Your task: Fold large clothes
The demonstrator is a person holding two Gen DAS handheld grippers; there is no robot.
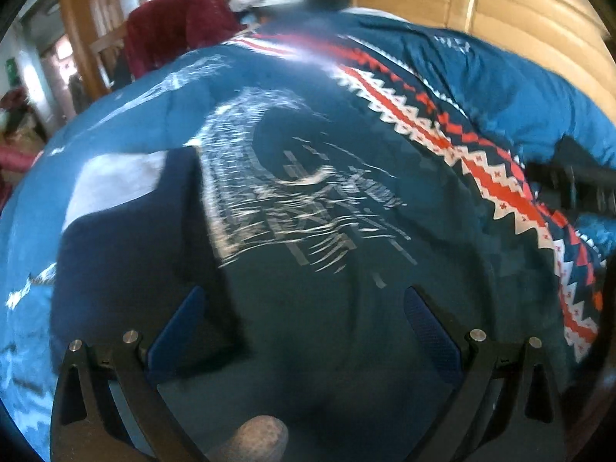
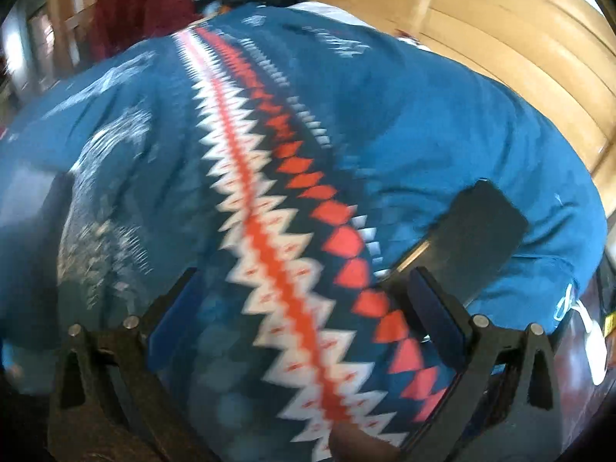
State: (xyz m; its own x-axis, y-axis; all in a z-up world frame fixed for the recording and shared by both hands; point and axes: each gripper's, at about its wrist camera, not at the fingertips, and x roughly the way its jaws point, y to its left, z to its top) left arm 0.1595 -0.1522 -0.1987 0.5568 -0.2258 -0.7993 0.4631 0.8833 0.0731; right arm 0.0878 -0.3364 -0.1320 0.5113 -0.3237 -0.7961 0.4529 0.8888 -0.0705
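Both tongs are spread apart and grip nothing: the left tongs (image 1: 304,323) hover over the dark printed shirt (image 1: 308,192), the right tongs (image 2: 304,304) beside it over the zigzag-striped blanket (image 2: 442,115). Close on one shirt edge only, never the blanket beneath.

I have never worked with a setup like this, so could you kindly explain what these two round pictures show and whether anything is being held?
No robot here: a person carries a handheld two-finger gripper in each hand, with a fisheye camera looking along its fingers. One picture comes from the left gripper, the other from the right gripper. Both hover open, holding nothing. Below lies a blue blanket with a red and white zigzag band. On it, in the left view, lies a dark garment with a pale print. A flat dark object lies on the blanket near the right gripper; I cannot tell what it is.
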